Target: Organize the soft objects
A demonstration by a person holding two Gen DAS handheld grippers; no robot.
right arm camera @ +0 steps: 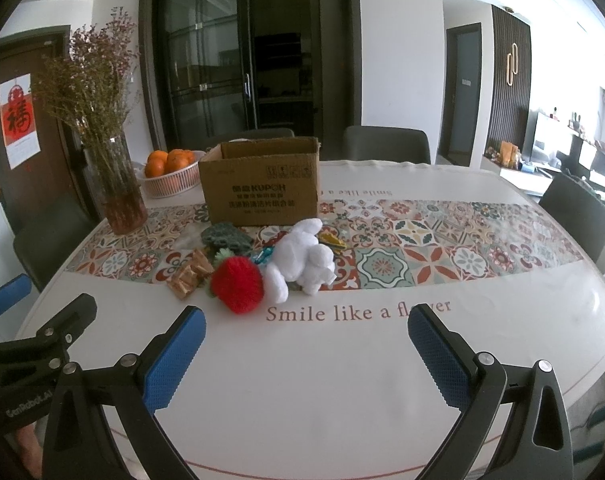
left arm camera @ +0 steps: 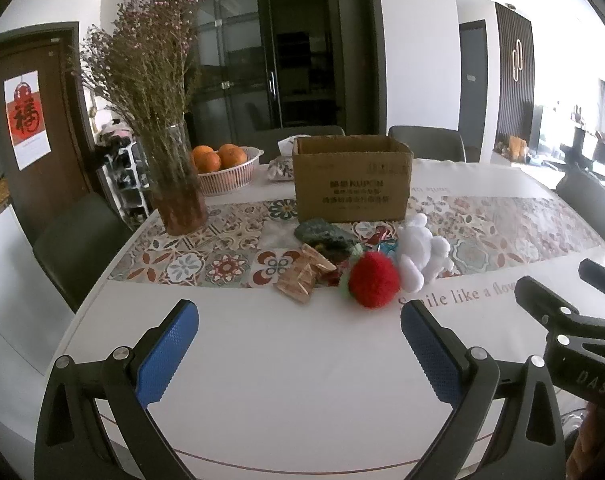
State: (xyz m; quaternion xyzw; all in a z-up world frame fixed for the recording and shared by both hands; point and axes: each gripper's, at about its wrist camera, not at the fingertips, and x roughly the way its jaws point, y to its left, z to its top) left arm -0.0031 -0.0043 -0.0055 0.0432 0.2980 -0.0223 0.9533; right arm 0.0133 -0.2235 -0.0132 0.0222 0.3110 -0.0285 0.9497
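Both grippers hover low over the near bare part of the table (left arm camera: 286, 380), side by side. Left gripper (left arm camera: 300, 352) jaws spread wide, nothing between the blue pads (left arm camera: 166, 356). Right gripper (right arm camera: 306, 358) same: wide, empty. Soft items sit in a cluster mid-table, ahead of both, well clear of the fingertips: red strawberry plush (right arm camera: 237, 284) nearest, white bunny (right arm camera: 302, 262) touching it on its right, tan checked piece (right arm camera: 189, 274) just left of it, dark green knit (right arm camera: 226, 236) behind. Small colourful bits lie under and between them, too small to identify. Open cardboard box (right arm camera: 260, 184) stands upright just behind the cluster. Vase (left arm camera: 178, 184) and orange basket (left arm camera: 230, 178) far left.
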